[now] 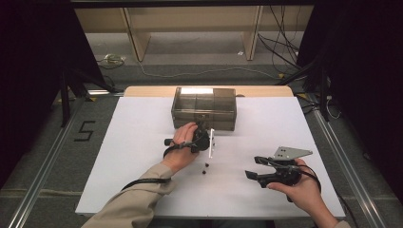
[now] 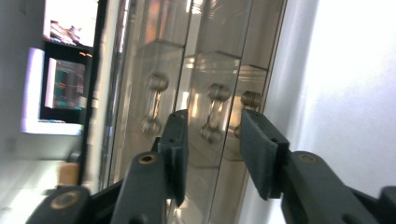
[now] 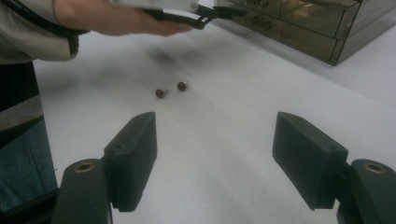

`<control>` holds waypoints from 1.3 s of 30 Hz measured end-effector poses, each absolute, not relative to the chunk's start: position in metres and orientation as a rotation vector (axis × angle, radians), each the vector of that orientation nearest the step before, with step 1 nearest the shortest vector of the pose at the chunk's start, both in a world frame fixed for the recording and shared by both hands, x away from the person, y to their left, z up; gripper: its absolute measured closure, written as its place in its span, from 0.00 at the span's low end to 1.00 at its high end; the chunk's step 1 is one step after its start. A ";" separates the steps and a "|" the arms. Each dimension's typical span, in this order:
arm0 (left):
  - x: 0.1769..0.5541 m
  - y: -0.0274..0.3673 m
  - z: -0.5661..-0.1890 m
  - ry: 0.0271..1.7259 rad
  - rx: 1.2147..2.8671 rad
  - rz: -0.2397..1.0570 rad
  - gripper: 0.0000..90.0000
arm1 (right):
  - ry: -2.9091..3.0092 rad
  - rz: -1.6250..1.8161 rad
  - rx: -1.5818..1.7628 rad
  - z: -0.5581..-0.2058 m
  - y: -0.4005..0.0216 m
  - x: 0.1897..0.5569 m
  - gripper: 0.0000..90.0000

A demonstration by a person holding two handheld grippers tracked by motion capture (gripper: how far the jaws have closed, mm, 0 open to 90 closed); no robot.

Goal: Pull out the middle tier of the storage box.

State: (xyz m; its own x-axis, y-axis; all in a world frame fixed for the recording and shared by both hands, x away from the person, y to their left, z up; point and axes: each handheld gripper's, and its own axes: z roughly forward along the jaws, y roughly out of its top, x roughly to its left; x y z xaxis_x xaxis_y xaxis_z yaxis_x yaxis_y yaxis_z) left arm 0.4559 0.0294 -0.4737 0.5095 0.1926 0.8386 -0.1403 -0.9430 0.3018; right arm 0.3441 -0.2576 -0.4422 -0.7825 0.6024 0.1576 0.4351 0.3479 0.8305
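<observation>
A smoky clear drawer box [image 1: 204, 107] stands at the back middle of the white table sheet [image 1: 133, 156]. My left gripper [image 1: 203, 134] is turned on its side right at the box's front. In the left gripper view its jaws [image 2: 215, 116] stand apart in front of the middle drawer handle [image 2: 212, 114], and the pads do not press on it. Two small dark red studs [image 1: 205, 168] lie on the sheet just in front of the left hand; they lie side by side [image 3: 171, 89] beyond my right gripper [image 3: 217, 123]. That gripper [image 1: 252, 167] is wide open, with nothing between its jaws, low at the front right.
The box [image 3: 299, 28] has further drawers with handles [image 2: 154, 102] on each side of the middle one. Metal rails [image 1: 43, 166] run along both sides of the table. Cables [image 1: 199, 72] and wooden shelf legs [image 1: 135, 38] are on the floor behind.
</observation>
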 end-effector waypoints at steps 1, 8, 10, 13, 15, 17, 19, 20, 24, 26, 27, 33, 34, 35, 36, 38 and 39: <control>0.457 0.033 -0.470 0.067 2.415 1.359 0.66 | 2.429 1.412 0.946 -0.442 -0.258 0.344 0.35; 0.471 0.060 -0.447 0.098 2.511 1.046 0.61 | 2.429 1.414 0.949 -0.442 -0.257 0.344 0.35; 0.476 0.067 -0.442 0.100 2.523 1.034 0.63 | 2.429 1.412 0.948 -0.442 -0.257 0.344 0.35; 0.481 0.075 -0.434 0.095 2.531 1.033 0.64 | 2.429 1.413 0.950 -0.442 -0.257 0.344 0.35; 0.484 0.078 -0.430 0.092 2.534 1.022 0.67 | 2.428 1.415 0.951 -0.443 -0.257 0.345 0.35; 0.488 0.082 -0.426 0.077 2.563 1.013 0.70 | 2.429 1.415 0.952 -0.443 -0.257 0.345 0.35; 0.491 0.084 -0.425 0.076 2.578 1.001 0.72 | 2.429 1.415 0.952 -0.443 -0.257 0.345 0.35; 0.493 0.085 -0.425 0.072 2.585 0.995 0.72 | 2.428 1.416 0.952 -0.443 -0.257 0.345 0.35; 0.498 0.086 -0.427 0.042 2.621 0.983 0.74 | 2.431 1.414 0.953 -0.443 -0.257 0.345 0.35; 0.500 0.086 -0.427 0.054 2.622 0.973 0.75 | 2.433 1.411 0.952 -0.443 -0.258 0.345 0.35; 0.502 0.086 -0.428 0.047 2.631 0.965 0.75 | 2.434 1.411 0.952 -0.443 -0.258 0.345 0.35; 0.509 0.086 -0.430 0.025 2.668 0.928 0.77 | 2.435 1.409 0.951 -0.443 -0.258 0.345 0.35; 0.510 0.087 -0.430 0.020 2.676 0.927 0.78 | 2.435 1.410 0.953 -0.443 -0.258 0.345 0.35; 0.511 0.087 -0.431 0.025 2.681 0.926 0.80 | 2.435 1.410 0.952 -0.443 -0.258 0.345 0.35; 0.512 0.087 -0.431 0.011 2.693 0.932 0.82 | 2.436 1.409 0.951 -0.443 -0.258 0.345 0.35; 0.514 0.088 -0.430 0.000 2.706 0.922 0.83 | 2.437 1.409 0.951 -0.443 -0.258 0.345 0.35; 0.515 0.088 -0.431 -0.003 2.710 0.921 0.84 | 2.437 1.409 0.950 -0.443 -0.258 0.345 0.35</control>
State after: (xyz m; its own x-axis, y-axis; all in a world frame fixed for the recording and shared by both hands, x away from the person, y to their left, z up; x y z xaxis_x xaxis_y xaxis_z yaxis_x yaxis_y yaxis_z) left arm 0.5153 0.0880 -0.4305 0.7969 0.0871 0.5978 -0.0906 -0.9611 0.2608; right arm 0.3450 -0.2578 -0.4431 -0.7823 0.6015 0.1617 0.4403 0.3505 0.8266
